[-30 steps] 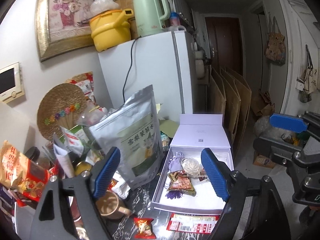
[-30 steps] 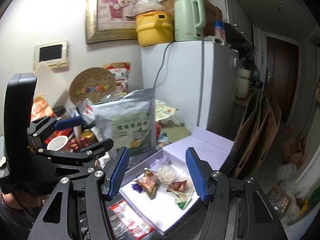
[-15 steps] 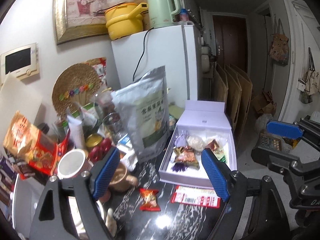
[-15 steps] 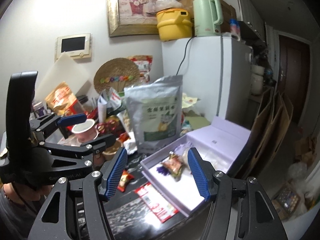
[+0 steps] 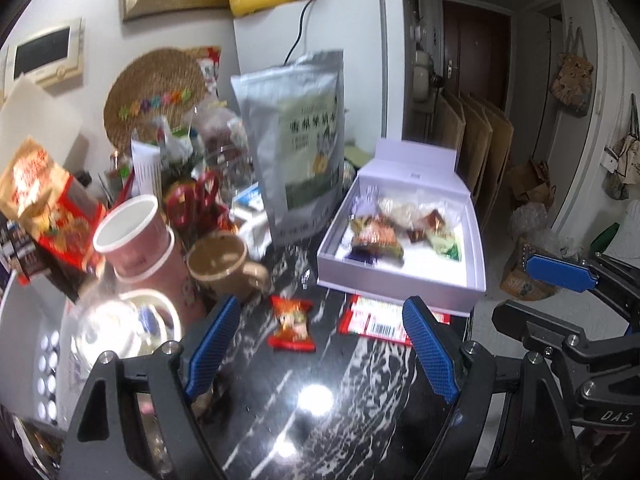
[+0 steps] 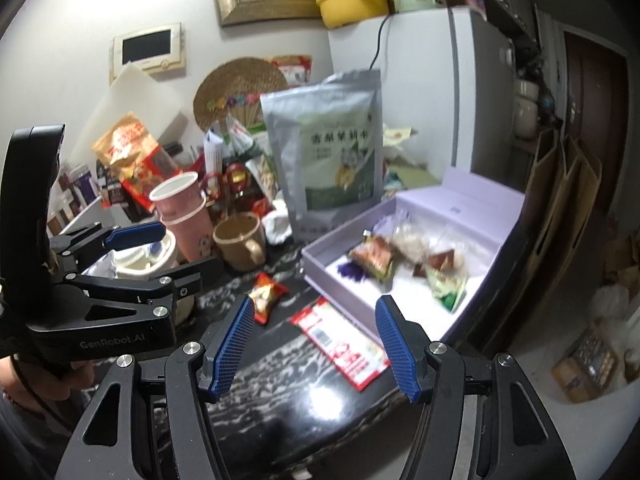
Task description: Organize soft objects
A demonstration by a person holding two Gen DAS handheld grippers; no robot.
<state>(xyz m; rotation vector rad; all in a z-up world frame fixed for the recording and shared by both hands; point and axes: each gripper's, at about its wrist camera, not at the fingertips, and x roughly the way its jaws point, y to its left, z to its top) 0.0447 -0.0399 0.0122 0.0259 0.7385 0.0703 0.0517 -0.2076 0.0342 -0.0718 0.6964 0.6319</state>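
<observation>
The left claw point(image 5: 320, 348) hangs above the dark marbled bench point(image 5: 288, 412), its blue pads spread wide with nothing between them. The small red snack packet point(image 5: 291, 323) lies flat on the bench just ahead of it, between the 2 pads in the left wrist view. The right claw point(image 6: 316, 344) is likewise spread and empty, over the bench's near edge; the same packet sits just beyond its left pad. A flat red-and-white sachet point(image 6: 342, 344) lies between its pads, touching the open lilac box point(image 5: 474, 256) at the bench's right edge. Several wrapped soft packets point(image 5: 374, 236) lie inside the box; blur hides their labels. A silver pouch point(image 5: 298, 144) stands behind.
</observation>
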